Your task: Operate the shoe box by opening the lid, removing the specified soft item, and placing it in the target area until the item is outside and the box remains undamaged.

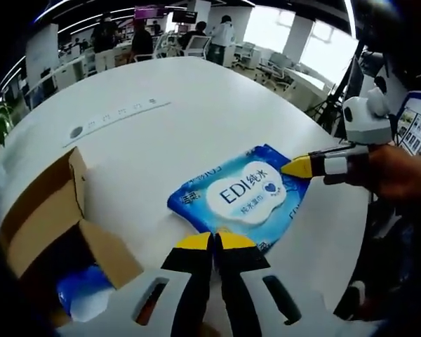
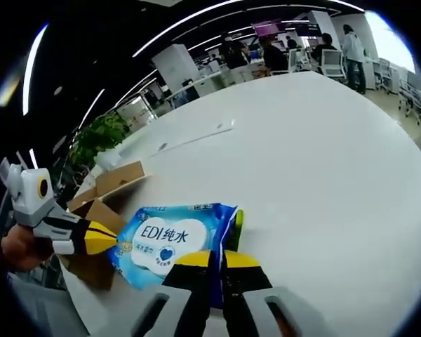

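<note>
Both grippers, left (image 1: pixel 215 241) and right (image 2: pixel 216 258), are clamped on opposite edges of the blue wipes pack (image 1: pixel 242 196) beside the open cardboard box (image 1: pixel 52 225).

Big white rounded table (image 1: pixel 196 119), glossy top. On it: blue wet-wipes pack (image 1: pixel 242 196) w/ white "EDI" label, lying flat nr the close edge; open brown cardboard shoe box (image 1: pixel 49 225) just beside the pack, flaps up; long white strip (image 1: pixel 116 116) w/ small marks, well apart twd far side.
</note>
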Action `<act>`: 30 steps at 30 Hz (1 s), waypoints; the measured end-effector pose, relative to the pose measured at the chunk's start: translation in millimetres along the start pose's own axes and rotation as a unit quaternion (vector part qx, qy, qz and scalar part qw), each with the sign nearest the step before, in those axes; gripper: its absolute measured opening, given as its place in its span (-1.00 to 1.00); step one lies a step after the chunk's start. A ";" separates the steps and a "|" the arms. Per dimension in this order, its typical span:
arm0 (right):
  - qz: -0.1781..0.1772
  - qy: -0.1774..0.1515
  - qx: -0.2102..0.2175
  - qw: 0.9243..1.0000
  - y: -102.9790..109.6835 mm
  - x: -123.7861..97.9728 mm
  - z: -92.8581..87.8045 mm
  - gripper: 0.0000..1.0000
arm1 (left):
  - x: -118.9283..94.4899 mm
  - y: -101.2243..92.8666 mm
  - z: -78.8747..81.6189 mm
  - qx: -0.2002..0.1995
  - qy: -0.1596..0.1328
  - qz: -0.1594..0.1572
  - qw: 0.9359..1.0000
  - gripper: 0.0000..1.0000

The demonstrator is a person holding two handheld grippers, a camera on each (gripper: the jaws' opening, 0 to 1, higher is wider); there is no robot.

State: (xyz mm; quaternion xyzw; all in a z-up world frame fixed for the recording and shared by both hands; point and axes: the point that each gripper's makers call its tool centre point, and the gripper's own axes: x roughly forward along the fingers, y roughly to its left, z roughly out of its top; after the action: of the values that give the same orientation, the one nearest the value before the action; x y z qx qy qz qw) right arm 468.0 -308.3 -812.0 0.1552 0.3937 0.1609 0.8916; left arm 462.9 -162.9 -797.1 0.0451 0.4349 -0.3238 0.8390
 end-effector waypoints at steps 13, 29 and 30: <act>-0.032 -0.028 0.013 0.999 -4.0 -19.3 7.0 -0.98 | -30.1 0.7 0.9 -0.020 -0.030 -0.004 0.999 -1.00; -0.036 -0.061 0.036 0.997 4.7 -50.5 7.0 -0.95 | -64.5 7.8 3.0 -0.039 -0.061 -0.016 0.997 -1.00; -0.036 -0.065 0.036 0.997 5.6 -53.0 8.3 -0.95 | -68.3 7.8 2.8 -0.041 -0.064 -0.018 0.997 -1.00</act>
State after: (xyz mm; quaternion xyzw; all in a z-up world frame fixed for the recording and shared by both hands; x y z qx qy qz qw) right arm 439.5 -326.2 -769.9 0.1831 0.3456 0.1041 0.9144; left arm 441.3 -123.4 -745.1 -0.0179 0.3936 -0.3234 0.8603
